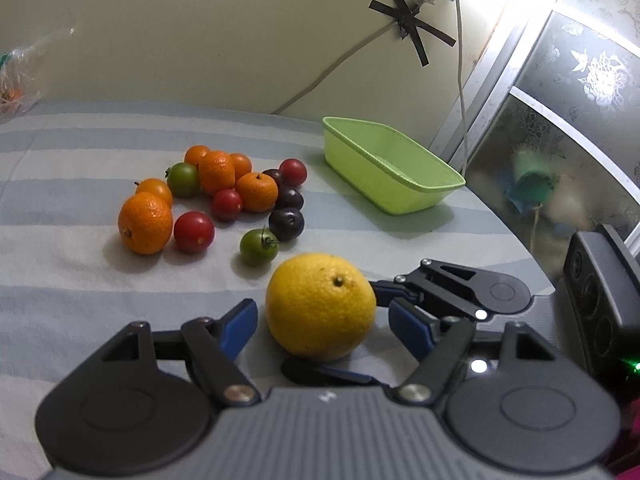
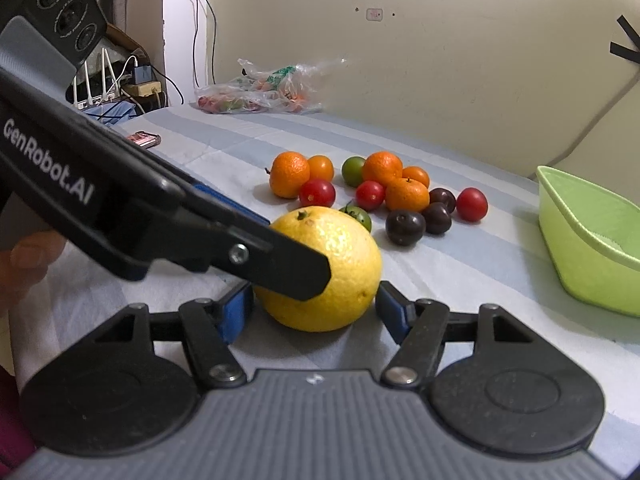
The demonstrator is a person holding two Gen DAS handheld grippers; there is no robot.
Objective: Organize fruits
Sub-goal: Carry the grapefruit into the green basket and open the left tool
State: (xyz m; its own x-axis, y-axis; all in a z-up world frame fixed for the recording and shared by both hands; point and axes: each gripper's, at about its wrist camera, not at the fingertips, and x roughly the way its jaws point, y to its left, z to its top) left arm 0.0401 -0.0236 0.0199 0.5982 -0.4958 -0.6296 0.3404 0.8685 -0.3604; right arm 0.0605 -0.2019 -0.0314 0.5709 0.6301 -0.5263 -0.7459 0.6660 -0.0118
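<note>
Two grippers close in on one large yellow citrus (image 1: 316,300) that sits on the striped blue-and-white cloth (image 1: 80,288), nearest of all the fruit. The left gripper (image 1: 322,322) straddles it with jaws well apart, and a sliver of cloth shows between each blue pad and the peel, so it grips nothing. The right gripper (image 2: 314,308) brackets the same fruit from the other side; its pads lie right against or just off the skin, and I cannot tell whether they press on it. In the right wrist view, one black finger of the left gripper crosses in front of the citrus. The peel is bright yellow and pebbled, with a small dark stem scar on top and a few brown specks. Just beyond it lies a green tomato (image 1: 259,247), then a loose cluster: six small oranges (image 1: 145,229), three red tomatoes (image 1: 194,232), another green tomato (image 1: 183,179) and three dark plums (image 1: 286,224), many of them touching. To the right of the cluster, well apart from it, stands a lime-green rectangular tub (image 1: 424,190); what shows of its inside is only its own pale floor. Far back against the wall lies a clear plastic bag (image 2: 260,92) holding red, green and orange pieces too blurred to name. A small pink object (image 2: 144,139) lies near the cloth's far left edge.
</note>
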